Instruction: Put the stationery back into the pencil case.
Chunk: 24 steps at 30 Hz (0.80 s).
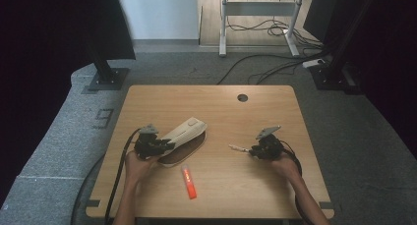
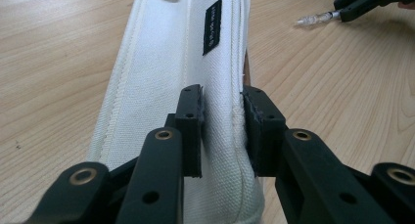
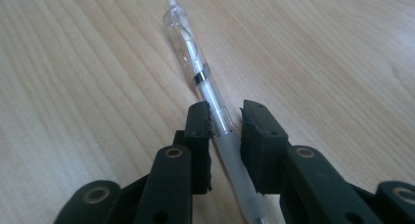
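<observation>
Count on the wooden table: one white fabric pencil case, one clear pen, one orange marker, two grippers.

Left gripper sits at the near left of the table in the high view. Its jaws are clamped on a fold of the pencil case's white fabric; in the left gripper view the cloth bulges between the two pads. Case is long and narrow. Long axis runs diagonally, from the clamped end by the left hand up and away toward the table's middle. A brown underside or opening shows along its near edge in the high view. A small black label is stitched lengthwise on the fabric.

Right gripper sits at the near right of the table, well apart from the case. Its jaws are pinched on the pen; in the right gripper view both pads press the frosted barrel on either side. Pen lies low over the tabletop; cannot tell whether it touches the wood. Long axis continues the gripper's own line, the clear end pointing away from the right hand and leftward toward the case. Left gripper view confirms the same pen projecting from the far gripper.

Marker lies flat on the table, near the front edge, between the two hands, touching neither gripper. Its long axis runs near to far, slightly slanted.
</observation>
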Tool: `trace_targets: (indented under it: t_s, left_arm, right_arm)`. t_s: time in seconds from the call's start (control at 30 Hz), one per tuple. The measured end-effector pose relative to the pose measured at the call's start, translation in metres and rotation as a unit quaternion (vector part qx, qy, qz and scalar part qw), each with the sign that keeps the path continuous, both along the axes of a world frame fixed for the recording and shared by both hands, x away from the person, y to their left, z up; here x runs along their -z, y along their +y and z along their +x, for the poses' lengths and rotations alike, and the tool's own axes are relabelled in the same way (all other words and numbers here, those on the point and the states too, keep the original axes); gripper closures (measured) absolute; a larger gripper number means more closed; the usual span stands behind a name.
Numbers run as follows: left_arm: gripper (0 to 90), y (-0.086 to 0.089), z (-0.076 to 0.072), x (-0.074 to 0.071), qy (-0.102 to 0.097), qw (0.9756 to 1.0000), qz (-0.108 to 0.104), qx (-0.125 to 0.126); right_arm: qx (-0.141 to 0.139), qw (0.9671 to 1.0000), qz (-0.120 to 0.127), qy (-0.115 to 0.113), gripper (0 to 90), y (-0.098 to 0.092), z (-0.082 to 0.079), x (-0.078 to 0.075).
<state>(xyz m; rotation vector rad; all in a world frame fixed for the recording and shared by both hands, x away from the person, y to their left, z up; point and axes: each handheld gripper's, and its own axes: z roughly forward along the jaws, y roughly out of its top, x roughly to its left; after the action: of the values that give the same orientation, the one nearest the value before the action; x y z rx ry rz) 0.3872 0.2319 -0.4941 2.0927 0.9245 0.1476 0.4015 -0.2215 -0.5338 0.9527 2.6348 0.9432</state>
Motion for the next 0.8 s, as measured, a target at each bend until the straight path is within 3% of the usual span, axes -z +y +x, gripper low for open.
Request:
trace_targets:
  t_s: [0.27, 0.43, 0.5, 0.63, 0.8]
  left_arm:
    - [70.6, -0.0005, -0.0001, 0.0001, 0.0, 1.0, 0.001, 0.001]
    - [70.3, -0.001, -0.0003, 0.0002, 0.0, 1.0, 0.002, 0.002]
    - [70.2, -0.0011, -0.0004, 0.0, 0.0, 1.0, 0.004, 0.002]
    - [70.1, -0.0012, -0.0004, 0.0, 0.0, 1.0, 0.004, 0.002]
    - [70.2, -0.0011, -0.0003, 0.0002, 0.0, 1.0, 0.003, 0.002]
  right_arm:
    - [-0.023, 0.9992, -0.012, 0.03, 69.6, 0.0035, -0.0021, -0.0043]
    - [-0.042, 0.998, -0.043, 0.018, 70.7, 0.0087, -0.0041, -0.0064]
    - [-0.048, 0.9978, -0.043, 0.015, 73.2, 0.0075, -0.0036, -0.0062]
    - [-0.035, 0.9988, -0.03, 0.018, 77.9, 0.0017, -0.0025, -0.0051]
    - [-0.017, 0.9991, -0.032, 0.02, 78.3, 0.003, -0.0044, -0.0056]
